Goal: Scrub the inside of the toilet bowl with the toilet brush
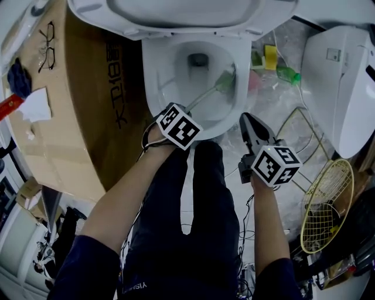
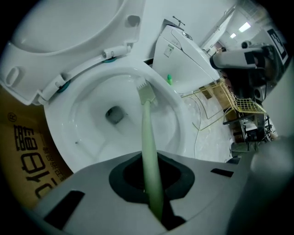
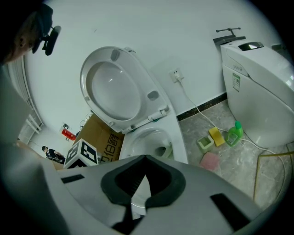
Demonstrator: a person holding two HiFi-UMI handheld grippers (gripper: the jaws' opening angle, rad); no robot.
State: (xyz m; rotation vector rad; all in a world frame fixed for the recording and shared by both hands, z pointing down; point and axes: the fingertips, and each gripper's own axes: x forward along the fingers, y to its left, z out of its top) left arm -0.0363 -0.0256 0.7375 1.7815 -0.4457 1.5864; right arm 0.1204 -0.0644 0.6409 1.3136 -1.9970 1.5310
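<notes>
The toilet brush sits inside the toilet bowl in the upper middle of the head view. Its pale green head lies against the bowl's right inner wall, to the right of the drain hole. Its thin handle slants down and to the left to the left gripper at the bowl's front rim. In the left gripper view the jaws are closed tight on the handle, which runs straight up from them to the bristles.

The right gripper hangs just outside the bowl's front right edge, above the floor and apart from the rim. Its jaws are drawn together with nothing between them, and only the white rim shows through the hollow of the pads.

The lid stands raised at the top of the frame. A cardboard box stands against the toilet's left side. To the right of the bowl lie a yellow sponge and a green bottle. A second toilet fills the upper right, and a yellow wire rack lies at the lower right.
</notes>
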